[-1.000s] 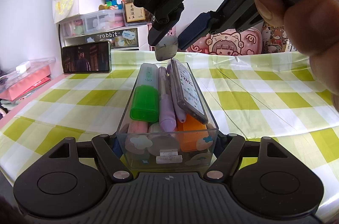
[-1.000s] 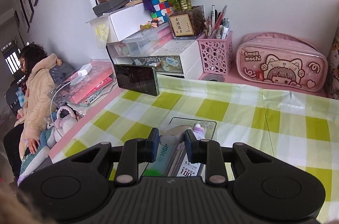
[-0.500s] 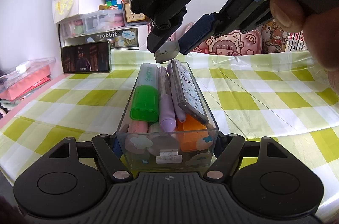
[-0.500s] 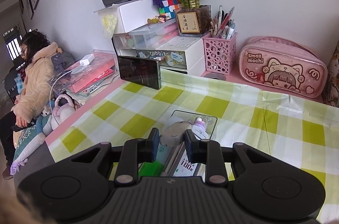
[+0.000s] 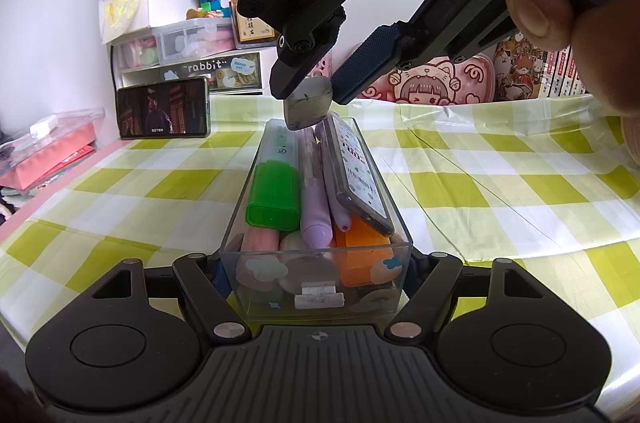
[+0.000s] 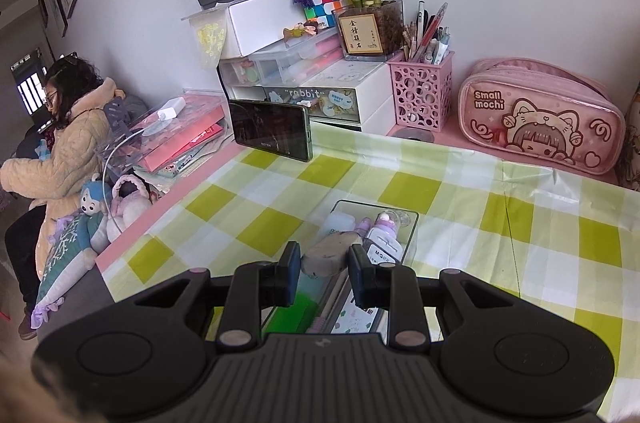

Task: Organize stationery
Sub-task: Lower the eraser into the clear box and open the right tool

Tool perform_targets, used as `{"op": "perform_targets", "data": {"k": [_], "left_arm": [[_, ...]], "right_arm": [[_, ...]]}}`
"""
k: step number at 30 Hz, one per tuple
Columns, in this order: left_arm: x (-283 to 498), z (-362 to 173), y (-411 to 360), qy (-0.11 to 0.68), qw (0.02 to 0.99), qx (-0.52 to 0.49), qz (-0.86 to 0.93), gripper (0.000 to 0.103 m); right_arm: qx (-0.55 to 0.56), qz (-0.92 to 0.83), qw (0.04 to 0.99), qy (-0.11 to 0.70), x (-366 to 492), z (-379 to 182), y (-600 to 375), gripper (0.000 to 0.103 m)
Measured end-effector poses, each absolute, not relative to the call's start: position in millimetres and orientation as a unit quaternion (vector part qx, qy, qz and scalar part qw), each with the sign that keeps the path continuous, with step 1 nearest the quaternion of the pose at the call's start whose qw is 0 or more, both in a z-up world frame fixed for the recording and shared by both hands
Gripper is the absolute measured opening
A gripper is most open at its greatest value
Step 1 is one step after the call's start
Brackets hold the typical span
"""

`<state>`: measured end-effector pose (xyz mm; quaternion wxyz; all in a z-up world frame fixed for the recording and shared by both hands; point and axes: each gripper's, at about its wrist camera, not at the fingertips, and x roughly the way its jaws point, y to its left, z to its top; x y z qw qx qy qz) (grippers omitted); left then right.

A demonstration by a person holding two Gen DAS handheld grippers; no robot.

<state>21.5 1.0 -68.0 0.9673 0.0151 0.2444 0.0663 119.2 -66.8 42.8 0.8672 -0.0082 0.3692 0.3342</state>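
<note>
A clear plastic box (image 5: 316,287) stands on the checked cloth, and my left gripper (image 5: 316,263) is shut on its near end, one finger on each side wall. Inside lie a green highlighter (image 5: 276,195), a purple pen (image 5: 314,207), a flat refill case (image 5: 356,171) and an orange piece (image 5: 362,247). My right gripper (image 5: 310,91) hangs just above the box's far end, shut on a grey eraser (image 5: 307,103). In the right wrist view the eraser (image 6: 328,253) sits between the pads of the right gripper (image 6: 324,271), over the box (image 6: 404,219).
A phone (image 6: 270,131) stands propped at the back left of the cloth. Behind it are storage drawers (image 6: 320,99), a pink pen basket (image 6: 420,91) and a pink pencil case (image 6: 540,119). A person (image 6: 60,143) sits beyond the table's left edge.
The right gripper with the eraser has sunk slightly toward the box's far end. The left gripper and the box have kept still.
</note>
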Motion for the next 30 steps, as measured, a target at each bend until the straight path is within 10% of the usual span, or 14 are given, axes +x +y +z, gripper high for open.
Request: {"op": "perform_targets", "data": {"k": [30], "left_arm": [[21, -69, 0, 0.245, 0.967, 0.015, 0.066, 0.073]], "right_arm": [[0.017, 0.346, 0.857, 0.382, 119, 41, -77, 0.047]]}}
